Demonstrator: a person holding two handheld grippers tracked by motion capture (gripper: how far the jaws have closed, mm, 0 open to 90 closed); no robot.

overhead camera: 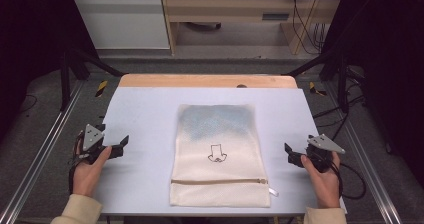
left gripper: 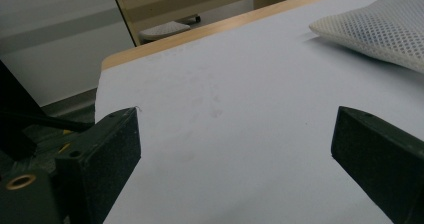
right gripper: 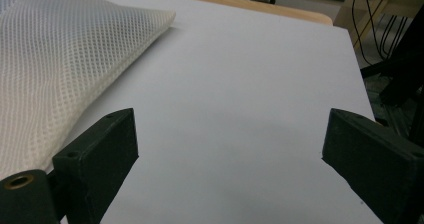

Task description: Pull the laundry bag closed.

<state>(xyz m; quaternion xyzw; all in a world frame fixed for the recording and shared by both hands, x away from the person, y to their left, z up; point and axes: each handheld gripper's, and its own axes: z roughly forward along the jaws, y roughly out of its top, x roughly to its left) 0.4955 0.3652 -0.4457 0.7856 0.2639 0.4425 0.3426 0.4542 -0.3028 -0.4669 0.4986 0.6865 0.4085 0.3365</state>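
The mesh bag (overhead camera: 217,154) lies flat at the centre of the surface (overhead camera: 145,114). The left gripper (overhead camera: 119,146) at 9 o'clock and the right gripper (overhead camera: 291,154) at 3 o'clock have jaws wide apart, holding nothing.

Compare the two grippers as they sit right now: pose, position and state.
The left gripper rests at the table's left edge, its jaws pointing right toward the mesh bag; the right gripper rests at the right edge, jaws pointing left toward it. The left gripper's grey plate faces the camera more squarely; the right one's looks tilted flatter. Both are open, empty, hand-held and clear of the bag.
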